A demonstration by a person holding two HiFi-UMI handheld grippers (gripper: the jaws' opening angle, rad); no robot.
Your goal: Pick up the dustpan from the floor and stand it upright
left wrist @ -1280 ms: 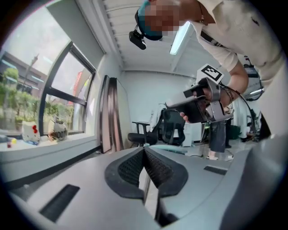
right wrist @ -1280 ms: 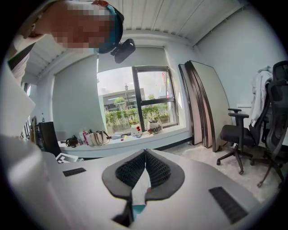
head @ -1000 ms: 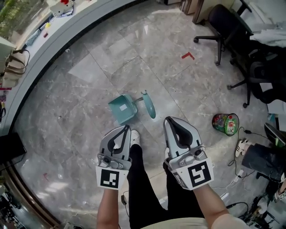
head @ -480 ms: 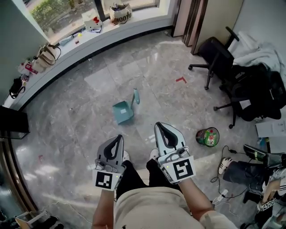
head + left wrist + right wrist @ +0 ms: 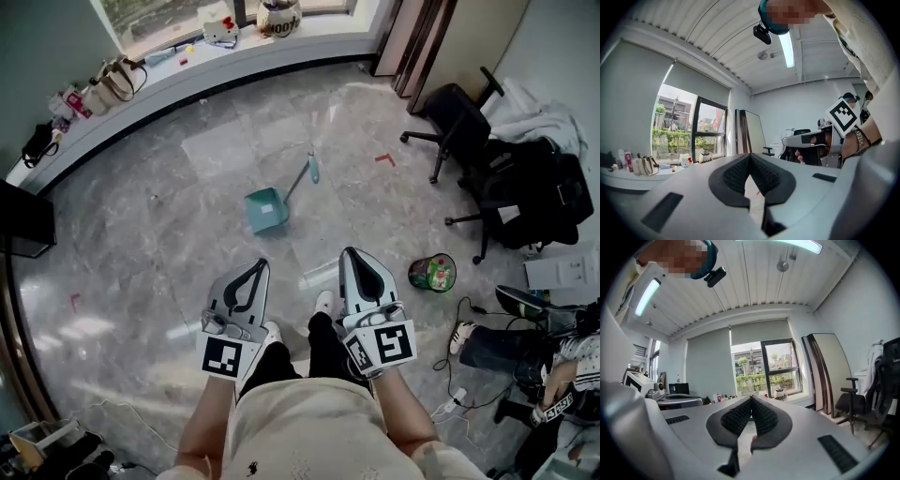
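A teal dustpan (image 5: 268, 208) lies flat on the grey marble floor in the head view, its long handle (image 5: 302, 178) pointing up and right. My left gripper (image 5: 257, 269) and right gripper (image 5: 353, 256) are held side by side well short of it, above the person's legs. Both are shut with nothing between the pads. In the left gripper view the jaw tips (image 5: 749, 157) meet, and the right gripper (image 5: 811, 139) shows at the right. In the right gripper view the tips (image 5: 751, 400) also meet. The dustpan is not seen in either gripper view.
A curved window ledge (image 5: 187, 70) with bags and small items runs along the far side. Black office chairs (image 5: 464, 112) piled with clothes stand at right. A round green and red object (image 5: 432, 273), cables and shoes (image 5: 466, 336) lie on the floor at right.
The head view has risen and pulled back, so the dustpan looks smaller and farther away. Both grippers stay shut and side by side near the body.
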